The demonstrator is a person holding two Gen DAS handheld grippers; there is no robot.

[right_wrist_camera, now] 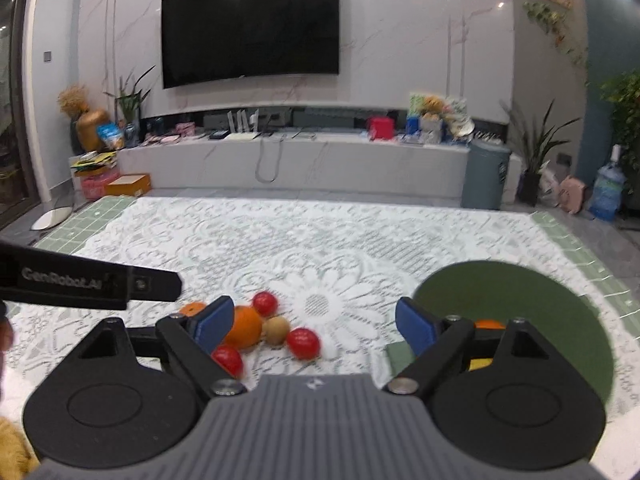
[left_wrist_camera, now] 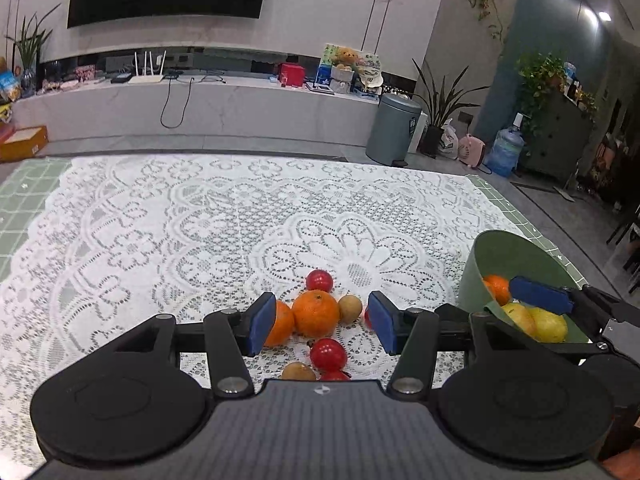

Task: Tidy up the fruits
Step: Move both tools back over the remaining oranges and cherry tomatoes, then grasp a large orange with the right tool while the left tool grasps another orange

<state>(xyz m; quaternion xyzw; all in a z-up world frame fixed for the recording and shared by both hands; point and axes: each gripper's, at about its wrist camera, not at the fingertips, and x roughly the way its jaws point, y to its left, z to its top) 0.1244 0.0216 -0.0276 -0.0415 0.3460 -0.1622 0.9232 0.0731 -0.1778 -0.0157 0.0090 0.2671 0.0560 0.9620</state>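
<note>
Your left gripper (left_wrist_camera: pixel 322 322) is wide open and holds nothing, with an orange (left_wrist_camera: pixel 315 313) between its pads and tomatoes (left_wrist_camera: pixel 328 354) just below. Your right gripper (right_wrist_camera: pixel 316 326) also gapes empty; the green bowl (right_wrist_camera: pixel 540 292) sits at its right finger, the loose fruit toward its left.

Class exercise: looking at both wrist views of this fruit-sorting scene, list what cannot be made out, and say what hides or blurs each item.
- Left wrist view: the second orange is half hidden by the left gripper pad.
- Left wrist view: the brown fruit is cut off by the gripper body.
- Right wrist view: the green bowl contents are mostly hidden behind the right gripper linkage.
- Right wrist view: the near red fruit is motion-blurred.
</note>
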